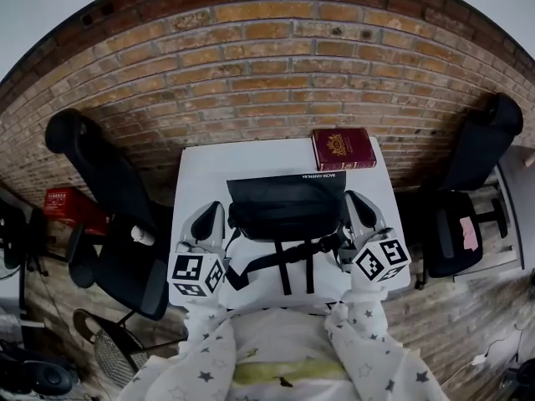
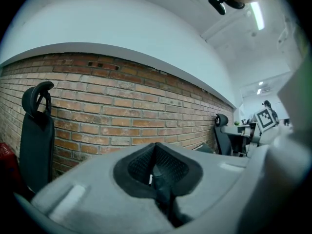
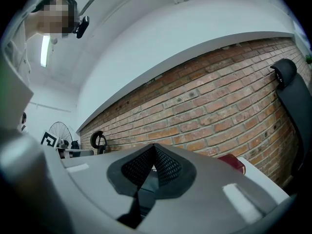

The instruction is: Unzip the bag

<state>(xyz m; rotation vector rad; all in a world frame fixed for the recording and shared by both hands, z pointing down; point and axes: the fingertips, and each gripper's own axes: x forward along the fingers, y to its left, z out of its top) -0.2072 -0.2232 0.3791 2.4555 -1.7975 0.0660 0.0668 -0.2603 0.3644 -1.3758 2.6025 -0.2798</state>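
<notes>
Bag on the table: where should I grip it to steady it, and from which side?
Probably the bag's left end, from the left: it lies crosswise, that end facing the shut left gripper beside it. Zipper pull isn't visible.

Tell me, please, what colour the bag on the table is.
The bag is black all over; the head view shows it best.

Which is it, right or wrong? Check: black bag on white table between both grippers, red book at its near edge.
Wrong edge: the red book lies at the far one, by the brick wall; head view shows it. The black bag is on the white table between the left gripper and right gripper.
</notes>
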